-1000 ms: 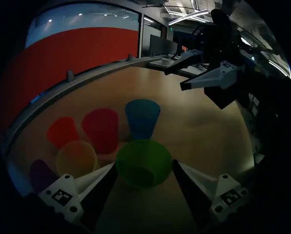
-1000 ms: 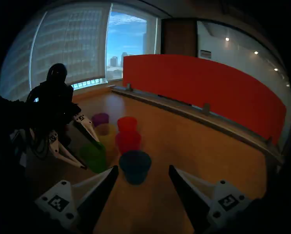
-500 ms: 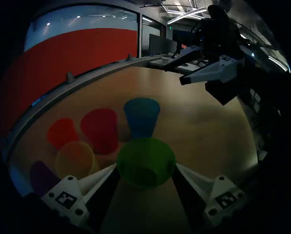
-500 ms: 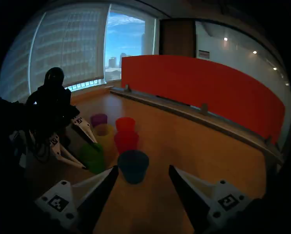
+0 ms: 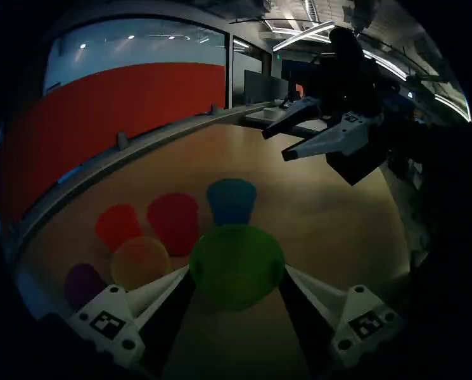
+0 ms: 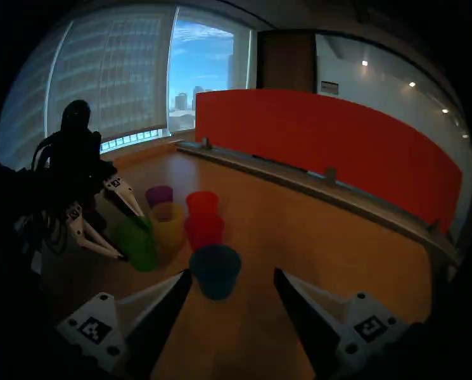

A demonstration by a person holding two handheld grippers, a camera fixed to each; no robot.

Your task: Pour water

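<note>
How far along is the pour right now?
Done: the left gripper grips the green cup, fingers pressing both sides. In hand: that cup, not yet tipped. Left: the right gripper stands open short of the blue cup; the pour itself remains.

Green cup [image 5: 237,250] hides the blue cup's [image 5: 230,197] base at 12 o'clock — purple cup [image 5: 82,284], 8 o'clock, half behind the left gripper's [image 5: 234,271] finger [image 5: 140,299]; contents too dark to tell.

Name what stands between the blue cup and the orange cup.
The red cup stands between the blue cup and the orange cup, the three forming a row. The right gripper view shows this plainly, and the left gripper view agrees.
</note>
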